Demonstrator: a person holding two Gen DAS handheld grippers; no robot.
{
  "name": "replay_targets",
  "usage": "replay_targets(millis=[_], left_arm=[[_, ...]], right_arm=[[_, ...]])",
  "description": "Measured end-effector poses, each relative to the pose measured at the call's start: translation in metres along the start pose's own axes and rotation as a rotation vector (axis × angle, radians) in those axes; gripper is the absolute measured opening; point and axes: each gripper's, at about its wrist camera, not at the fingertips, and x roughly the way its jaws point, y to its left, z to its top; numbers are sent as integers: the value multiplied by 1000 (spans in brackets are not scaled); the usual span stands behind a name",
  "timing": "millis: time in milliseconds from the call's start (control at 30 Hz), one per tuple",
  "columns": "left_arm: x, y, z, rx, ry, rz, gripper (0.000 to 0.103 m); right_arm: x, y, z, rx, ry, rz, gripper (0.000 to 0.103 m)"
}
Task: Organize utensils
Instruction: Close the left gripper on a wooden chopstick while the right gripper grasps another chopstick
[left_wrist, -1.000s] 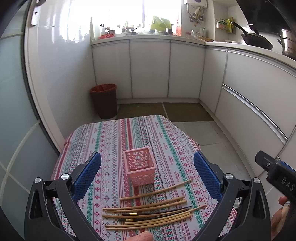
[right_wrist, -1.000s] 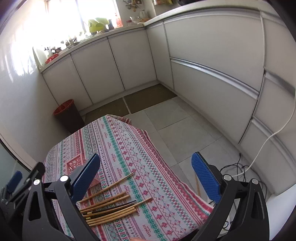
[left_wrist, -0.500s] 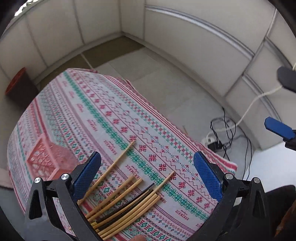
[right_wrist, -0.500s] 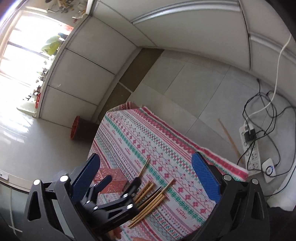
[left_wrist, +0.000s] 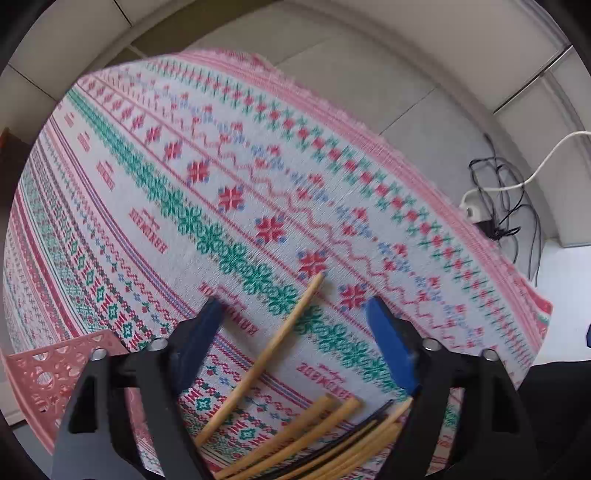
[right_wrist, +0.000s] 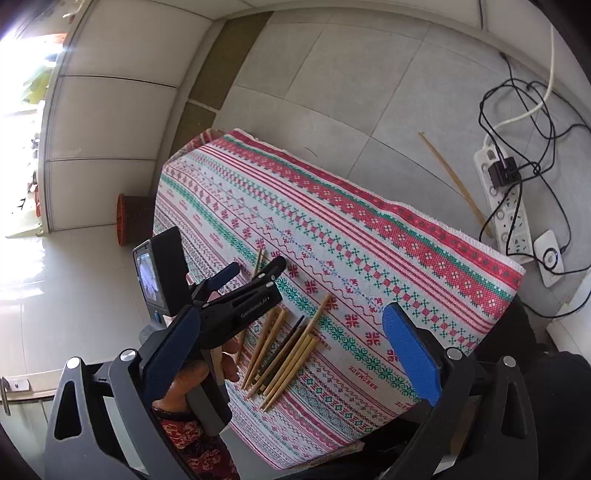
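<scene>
Several bamboo chopsticks (right_wrist: 284, 358) and one dark pair lie in a loose row on the patterned tablecloth (right_wrist: 369, 236). In the left wrist view my left gripper (left_wrist: 295, 325) is open, low over the cloth, its jaws on either side of one lone bamboo chopstick (left_wrist: 266, 354). The other chopsticks (left_wrist: 325, 435) lie to its lower right. A pink perforated basket (left_wrist: 44, 373) stands at the lower left. The left gripper also shows in the right wrist view (right_wrist: 255, 267). My right gripper (right_wrist: 291, 354) is open and empty, held high above the table.
A chopstick (right_wrist: 454, 182) lies on the tiled floor beside a power strip (right_wrist: 506, 199) with tangled cables. A red waste bin (right_wrist: 125, 214) stands past the table's far end. White cabinets line the walls.
The left gripper has dropped from a high view of the kitchen down to the cloth, over the lone chopstick. The right gripper has risen and tilted to look down on the table.
</scene>
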Motion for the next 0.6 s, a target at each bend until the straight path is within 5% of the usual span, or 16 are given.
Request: replay_targets(millis=[67,267,467,600], left_arm=[[-1,1,0,-5,-14,-5,66],[-17,1,-12,1,-45,5,14],[-30,-4,-45,6,-197,72,10],[-80,-3,-87,-20,-329,98,10]], right_arm=[[3,-5,0,24,-3,-15,96],[23,-14,-5,48,33,-80,96],[54,-17,-17,32,101,-134,96],[70,-16,-26,3,116,-151,94]])
